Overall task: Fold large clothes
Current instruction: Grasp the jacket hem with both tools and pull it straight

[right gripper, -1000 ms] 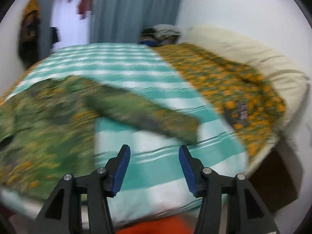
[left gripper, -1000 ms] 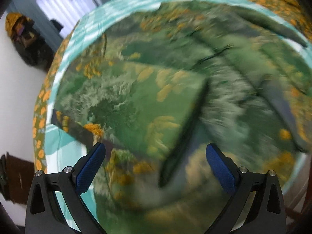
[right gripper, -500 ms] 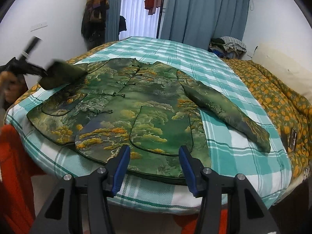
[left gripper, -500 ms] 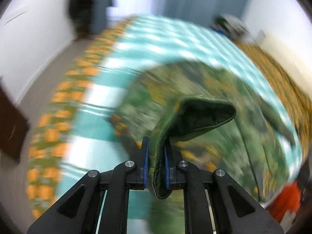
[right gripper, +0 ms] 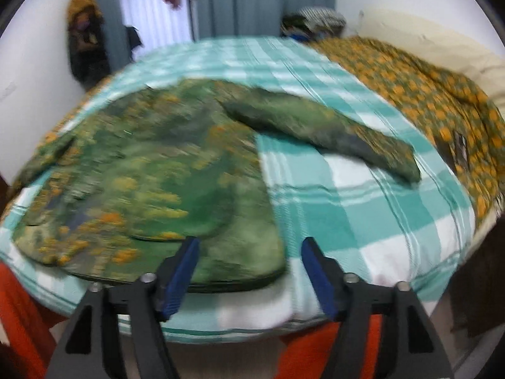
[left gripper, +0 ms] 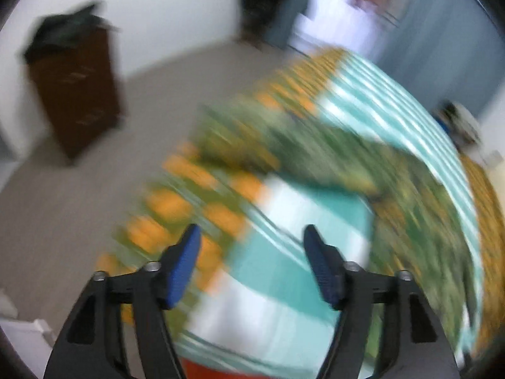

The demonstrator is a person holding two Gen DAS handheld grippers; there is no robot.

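Note:
A large green jacket with orange and yellow print (right gripper: 151, 177) lies spread flat on the teal-and-white checked bed cover (right gripper: 363, 208). Its right sleeve (right gripper: 322, 126) stretches out to the right. My right gripper (right gripper: 249, 249) is open and empty, just above the jacket's near hem at the bed's front edge. In the blurred left wrist view the jacket (left gripper: 394, 183) lies to the right. My left gripper (left gripper: 251, 240) is open and empty over the bed's front left corner, clear of the jacket.
An orange-flowered blanket (right gripper: 426, 88) and a cream pillow (right gripper: 442, 41) lie at the bed's right side. A dark wooden cabinet (left gripper: 75, 91) stands on the floor at the left wall. Curtains (right gripper: 262, 0) and hanging clothes are behind the bed.
My left gripper, shut on a fold of the jacket half a second ago, has let go and swung left off the jacket. My right gripper has moved closer to the hem.

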